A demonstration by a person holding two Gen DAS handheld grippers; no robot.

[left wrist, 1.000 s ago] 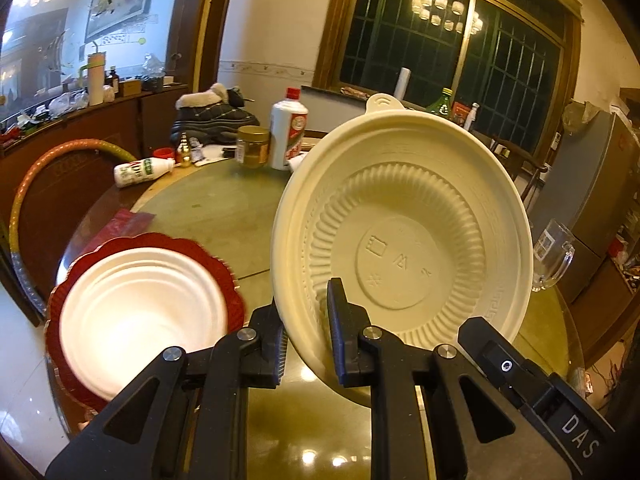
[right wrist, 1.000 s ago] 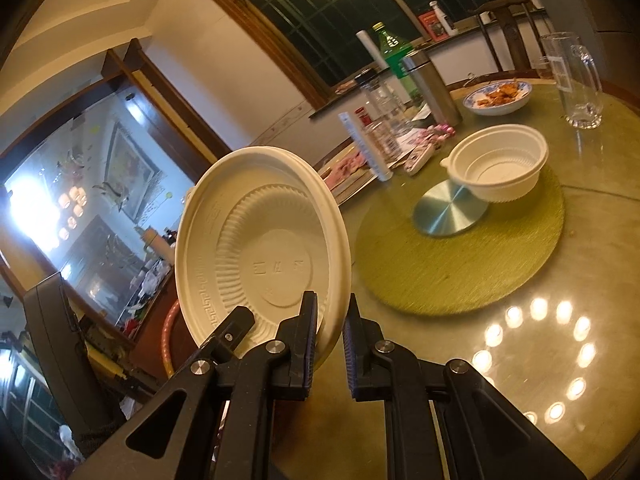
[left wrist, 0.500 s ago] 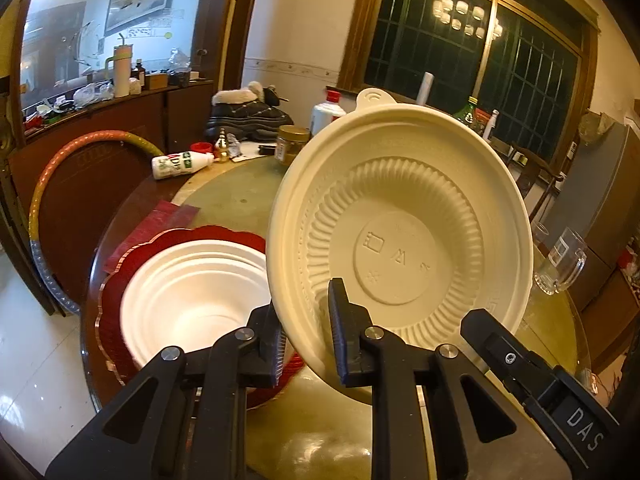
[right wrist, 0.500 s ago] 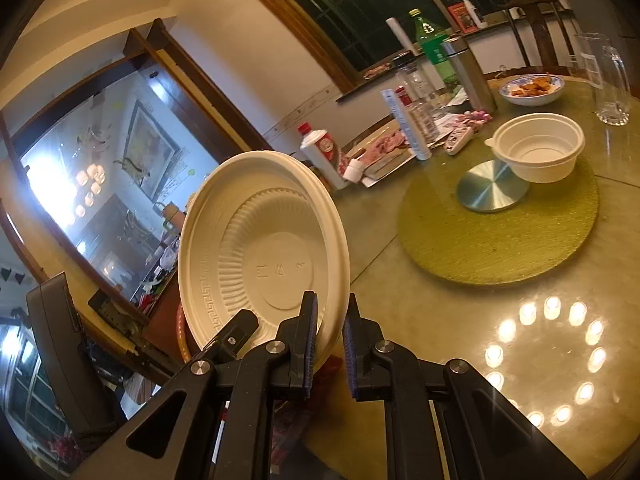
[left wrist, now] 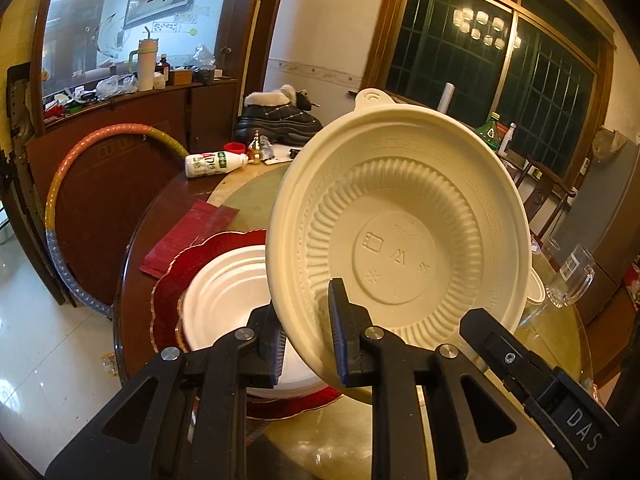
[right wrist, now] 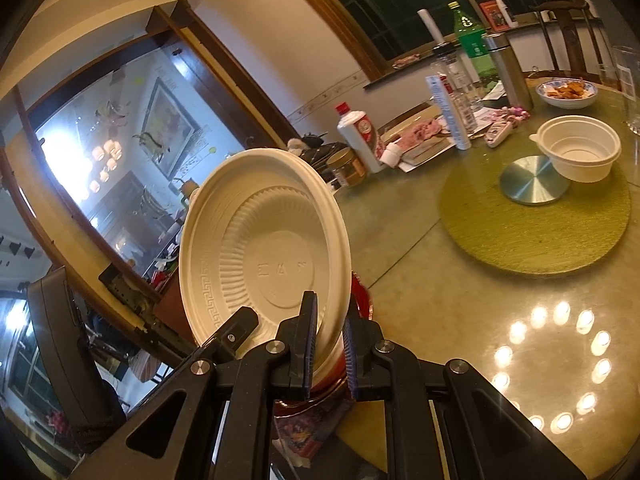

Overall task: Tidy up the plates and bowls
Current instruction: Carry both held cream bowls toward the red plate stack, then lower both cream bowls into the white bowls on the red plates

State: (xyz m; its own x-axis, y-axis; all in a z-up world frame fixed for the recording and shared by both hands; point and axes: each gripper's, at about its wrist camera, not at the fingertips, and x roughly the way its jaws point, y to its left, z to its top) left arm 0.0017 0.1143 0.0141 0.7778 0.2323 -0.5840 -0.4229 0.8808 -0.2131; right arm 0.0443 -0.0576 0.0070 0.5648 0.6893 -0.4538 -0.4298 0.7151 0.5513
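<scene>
I hold the cream plastic bowl (left wrist: pixel 400 240) up in the air on its edge, with the left gripper (left wrist: pixel 306 340) and the right gripper (right wrist: pixel 328 344) each pinching its thin rim; I judge it very light, a little bendy and smooth, so the rim is the only good place to grip. Below it, the white bowl (left wrist: pixel 224 300) sits on the red plate (left wrist: pixel 168 292) at the table edge, and further away another white bowl (right wrist: pixel 578 152), a glass mug (left wrist: pixel 572 280) and a lying bottle (left wrist: pixel 214 162) do not block me.
</scene>
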